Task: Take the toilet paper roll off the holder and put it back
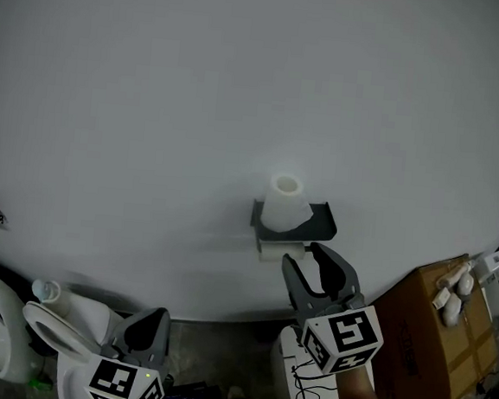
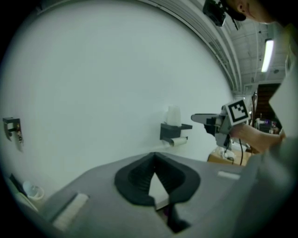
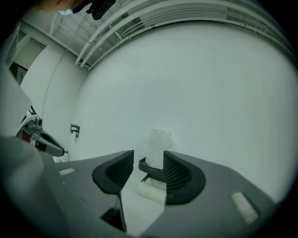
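1. The toilet paper roll (image 1: 271, 250), a thin one, hangs on the bar under the holder (image 1: 321, 222), below the shelf's left end in the head view. Its long axis lies level, along the wall (image 1: 242, 81).
2. A second, fuller roll (image 1: 285, 203) stands upright on the shelf, toward that same left end and directly above the hanging one.
3. The right gripper (image 1: 305, 258) is the nearer one. It points roughly level at the holder from just in front, a little below and to the right. Its jaws are apart with nothing pressed between them.
4. In the right gripper view the hanging roll shows straight ahead, low in the gap between the jaws, with the holder's rim just above it. The gap runs side to side, the same way as the roll's axis. My judgement is that the wrist needs to roll so the pads close across the roll's width, not end to end.
5. Which end of the bar is free I cannot tell.
6. The left gripper (image 1: 150, 320) sits well apart, low and left, near a toilet (image 1: 56, 325). Its jaws are closed tip to tip on nothing.
7. A cardboard box (image 1: 424, 336) stands below and right of the holder.
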Tool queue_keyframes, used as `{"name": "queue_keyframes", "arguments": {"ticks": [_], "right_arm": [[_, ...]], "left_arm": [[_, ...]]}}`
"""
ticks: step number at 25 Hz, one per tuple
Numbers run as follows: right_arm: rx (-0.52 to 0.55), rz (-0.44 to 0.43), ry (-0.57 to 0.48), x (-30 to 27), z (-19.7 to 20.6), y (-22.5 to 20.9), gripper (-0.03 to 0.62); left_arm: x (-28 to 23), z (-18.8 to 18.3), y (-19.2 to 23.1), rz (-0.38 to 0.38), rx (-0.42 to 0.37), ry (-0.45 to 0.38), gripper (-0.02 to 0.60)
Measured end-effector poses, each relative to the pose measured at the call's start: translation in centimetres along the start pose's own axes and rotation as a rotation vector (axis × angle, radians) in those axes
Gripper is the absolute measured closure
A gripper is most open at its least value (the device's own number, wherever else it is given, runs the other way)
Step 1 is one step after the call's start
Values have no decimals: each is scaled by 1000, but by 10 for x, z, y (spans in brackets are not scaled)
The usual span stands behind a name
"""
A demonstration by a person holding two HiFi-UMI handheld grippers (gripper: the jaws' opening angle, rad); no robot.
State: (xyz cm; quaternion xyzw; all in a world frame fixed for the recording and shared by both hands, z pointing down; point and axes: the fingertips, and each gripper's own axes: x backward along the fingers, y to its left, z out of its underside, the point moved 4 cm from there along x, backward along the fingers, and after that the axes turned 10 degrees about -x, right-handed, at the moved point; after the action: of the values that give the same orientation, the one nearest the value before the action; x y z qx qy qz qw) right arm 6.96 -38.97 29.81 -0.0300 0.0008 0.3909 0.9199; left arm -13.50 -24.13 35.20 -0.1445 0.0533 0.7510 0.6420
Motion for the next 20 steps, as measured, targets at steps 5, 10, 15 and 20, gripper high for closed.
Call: {"name": "queue_keyframes", "arguments": {"ticks": [5,10,15,20], "right_arm": [[10,-24,-4,-25,-9,-10,410],[-22,-27,0,-49,-13,-19,376],[-102,-41,15,-69,-12,-31,359],[-102,-52,43,-84,-9,-35,356]], "left_arm": [[0,1,0,-29,1,2,584],[0,5,5,-56,10,10,584],[0,6,7,-70,20,10,584],[3,8,10,-87,28,16,584]]}}
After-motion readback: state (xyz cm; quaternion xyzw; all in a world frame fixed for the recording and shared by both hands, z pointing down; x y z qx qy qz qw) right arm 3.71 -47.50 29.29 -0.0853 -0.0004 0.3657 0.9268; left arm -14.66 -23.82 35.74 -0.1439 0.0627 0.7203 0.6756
